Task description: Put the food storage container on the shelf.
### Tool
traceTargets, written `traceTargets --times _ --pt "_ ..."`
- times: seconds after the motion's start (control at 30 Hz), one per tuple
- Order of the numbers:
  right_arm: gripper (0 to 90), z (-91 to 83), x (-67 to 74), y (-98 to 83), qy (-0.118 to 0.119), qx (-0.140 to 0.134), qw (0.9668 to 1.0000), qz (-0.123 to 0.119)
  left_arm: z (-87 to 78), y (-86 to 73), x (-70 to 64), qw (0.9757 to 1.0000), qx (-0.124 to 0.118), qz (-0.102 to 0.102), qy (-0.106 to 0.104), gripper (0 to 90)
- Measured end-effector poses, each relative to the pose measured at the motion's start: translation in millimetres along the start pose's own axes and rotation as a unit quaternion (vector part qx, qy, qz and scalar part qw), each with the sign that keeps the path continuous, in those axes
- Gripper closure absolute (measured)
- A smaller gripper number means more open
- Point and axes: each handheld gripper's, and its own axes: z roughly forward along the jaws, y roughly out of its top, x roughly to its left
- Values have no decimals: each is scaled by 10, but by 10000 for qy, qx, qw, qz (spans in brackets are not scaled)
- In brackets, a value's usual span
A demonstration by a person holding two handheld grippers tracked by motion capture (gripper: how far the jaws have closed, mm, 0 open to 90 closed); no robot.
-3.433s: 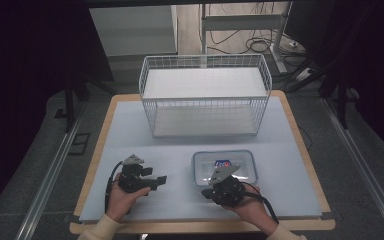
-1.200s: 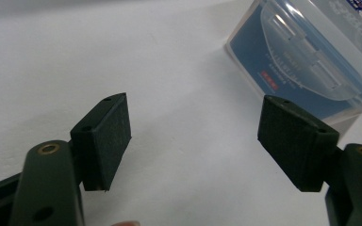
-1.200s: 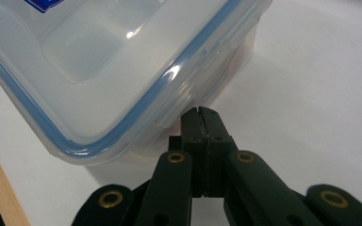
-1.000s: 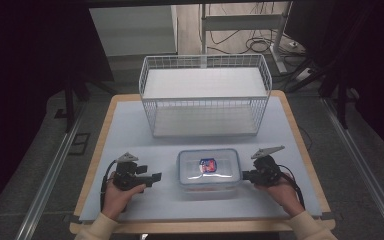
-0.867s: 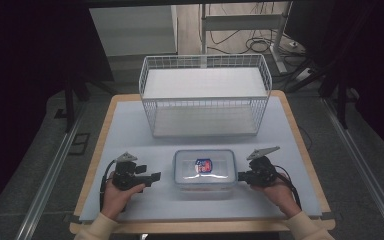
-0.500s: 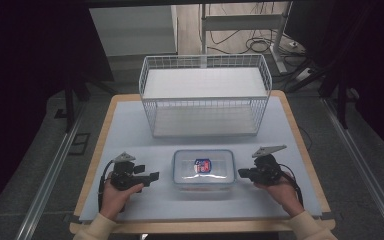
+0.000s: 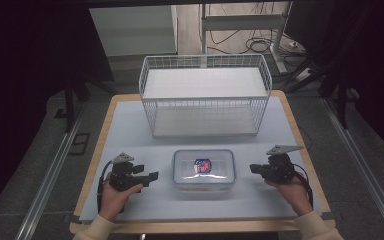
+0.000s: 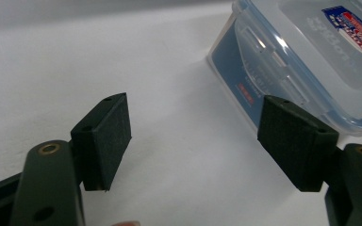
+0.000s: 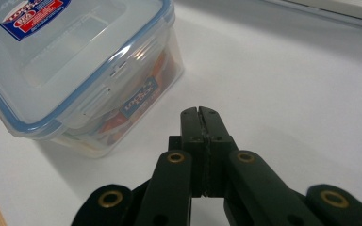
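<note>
While lidded box (image 7: pixel 203 169) rests | left gripper (image 7: pixel 150 176) fingers apart | right gripper (image 7: pixel 253 169) closed

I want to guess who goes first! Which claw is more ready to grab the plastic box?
Probably the left claw: it is open beside the box. The right claw is shut.

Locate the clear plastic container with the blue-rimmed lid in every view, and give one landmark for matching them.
High view: the container sits at lower centre of the table, in front of the wire basket.
Left gripper view: upper right, beyond the right-hand jaw.
Right gripper view: upper left, ahead of the closed jaws.
Shared landmark: the red and blue label on the lid.
</note>
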Motion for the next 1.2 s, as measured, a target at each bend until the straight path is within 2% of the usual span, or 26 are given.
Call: traceTargets --times 0.03,0.07,0.1,0.17,0.2,0.27,0.37,0.4,0.47,0.5,0.7,0.77,0.9,1.0,1.2 --pt "870 -8 -10 -2 8 -22 10000 0 -1 6 -7 10000 -8 -5 -7 262" --pt "795 -15 -20 -4 33 -59 10000 9 -2 12 -12 10000 -22 -9 -27 262" --pt "645 -23 -39 -5 103 -116 9999 44 -2 19 -18 10000 -34 -14 -47 260" --pt "503 -26 -57 -9 98 -157 9997 129 -3 33 -28 9999 -48 -8 -88 251" --pt "503 -26 -57 -9 98 -157 9997 129 -2 41 -34 9999 -78 -16 -130 251" --pt "324 -38 -80 -2 83 -324 9991 250 -21 82 -52 9988 -218 -95 -426 201" --pt "243 -79 -69 6 319 -497 9977 320 -38 115 -65 9981 -283 -157 -515 173" --pt "243 -79 -69 6 319 -497 9977 320 -40 129 -69 9979 -276 -190 -549 173" --pt "235 -92 -56 7 468 -568 9967 334 -30 167 -89 9971 -223 -307 -662 160" --pt "218 -94 -47 11 517 -608 9959 426 -21 182 -102 9969 -205 -328 -692 160" --pt "185 -88 -25 49 827 -726 9913 722 83 263 -163 9955 -13 -360 -871 153" --pt "177 -76 -13 65 841 -679 9920 647 119 292 -165 9948 43 -383 -947 150" --pt "165 -35 -2 88 919 -598 9913 734 265 350 -186 9927 225 -490 -1082 147" --pt "164 12 24 110 907 -540 9919 706 370 379 -215 9900 346 -583 -1238 148" --pt "164 54 106 164 868 -470 9937 529 521 387 -255 9862 583 -631 -1416 170"
